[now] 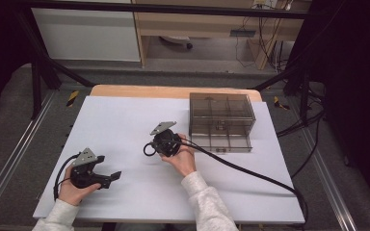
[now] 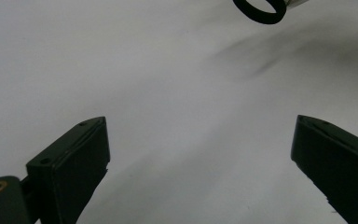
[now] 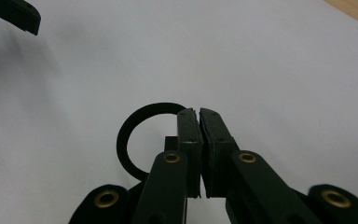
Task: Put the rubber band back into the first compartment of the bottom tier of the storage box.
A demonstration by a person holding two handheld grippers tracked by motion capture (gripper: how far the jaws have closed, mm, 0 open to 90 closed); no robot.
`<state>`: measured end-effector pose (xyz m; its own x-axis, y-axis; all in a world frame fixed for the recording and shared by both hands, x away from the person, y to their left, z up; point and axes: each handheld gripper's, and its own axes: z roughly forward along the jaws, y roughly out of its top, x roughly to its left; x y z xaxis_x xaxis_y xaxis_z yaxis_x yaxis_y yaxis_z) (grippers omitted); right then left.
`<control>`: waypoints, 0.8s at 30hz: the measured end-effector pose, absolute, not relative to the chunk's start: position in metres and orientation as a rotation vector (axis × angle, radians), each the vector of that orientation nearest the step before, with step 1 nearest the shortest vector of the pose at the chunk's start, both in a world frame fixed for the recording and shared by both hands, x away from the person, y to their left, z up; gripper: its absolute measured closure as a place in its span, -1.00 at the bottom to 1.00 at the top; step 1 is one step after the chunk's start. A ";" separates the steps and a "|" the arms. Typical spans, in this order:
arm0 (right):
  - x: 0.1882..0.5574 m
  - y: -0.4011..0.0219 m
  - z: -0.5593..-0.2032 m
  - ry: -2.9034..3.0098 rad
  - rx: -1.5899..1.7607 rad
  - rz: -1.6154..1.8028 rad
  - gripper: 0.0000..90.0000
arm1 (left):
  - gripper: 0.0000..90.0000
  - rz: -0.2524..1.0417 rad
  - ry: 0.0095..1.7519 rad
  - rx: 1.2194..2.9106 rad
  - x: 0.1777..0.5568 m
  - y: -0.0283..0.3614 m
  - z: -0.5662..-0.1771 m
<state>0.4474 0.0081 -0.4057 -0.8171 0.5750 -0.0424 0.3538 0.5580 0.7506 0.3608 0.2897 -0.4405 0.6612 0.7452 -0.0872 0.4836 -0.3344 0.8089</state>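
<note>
Right gripper [image 3: 199,114] is clenched on a black ring [image 3: 135,126], carrying it above the white bench [image 1: 125,125], left of the clear box [image 1: 221,120]. Left gripper [image 1: 113,177] sits released, jaws wide apart, well left of the box.

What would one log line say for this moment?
right gripper: shut on black ring, above white sheet | left gripper: open, empty | clear drawer box: far right of sheet
</note>
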 end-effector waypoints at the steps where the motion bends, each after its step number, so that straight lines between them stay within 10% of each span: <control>1: 0.447 0.008 -0.406 2.512 0.769 1.117 0.95 | -0.91 0.378 0.954 2.001 0.361 0.290 -0.440; 24: 0.440 -0.009 -0.396 2.494 0.771 1.097 0.95 | -0.91 0.379 0.953 2.003 0.361 0.290 -0.440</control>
